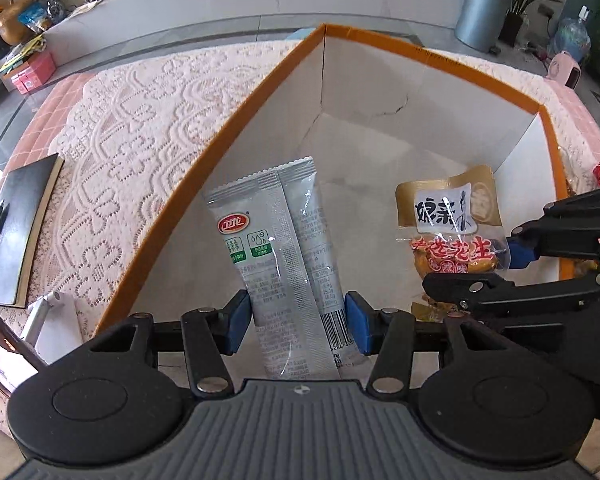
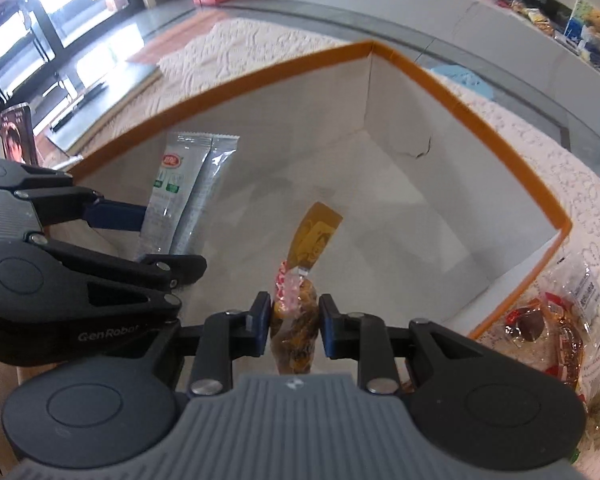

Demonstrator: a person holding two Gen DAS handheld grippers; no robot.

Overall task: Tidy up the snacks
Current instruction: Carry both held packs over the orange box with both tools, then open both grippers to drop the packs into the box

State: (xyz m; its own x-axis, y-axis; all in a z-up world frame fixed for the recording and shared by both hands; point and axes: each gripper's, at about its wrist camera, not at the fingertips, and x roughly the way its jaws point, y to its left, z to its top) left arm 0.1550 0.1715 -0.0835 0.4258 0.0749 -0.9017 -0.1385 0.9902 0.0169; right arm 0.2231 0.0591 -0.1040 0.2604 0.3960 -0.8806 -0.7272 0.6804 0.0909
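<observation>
Here both packets hang over the open box (image 1: 480, 74): the left gripper (image 1: 298, 322) clamps the grey snack sachet (image 1: 278, 240) across its width, the right gripper (image 2: 293, 326) pinches the peanut packet (image 2: 296, 312). Released too high, the slick sachet could tip against the wall, and the close-set grippers could knock together.

We've got both grippers tipped steeply downward, side by side: the left gripper (image 1: 298, 320) with its blue pads clamped across something wide, the right gripper (image 2: 294, 326) pinched narrower, pads pressing what it carries.
</observation>
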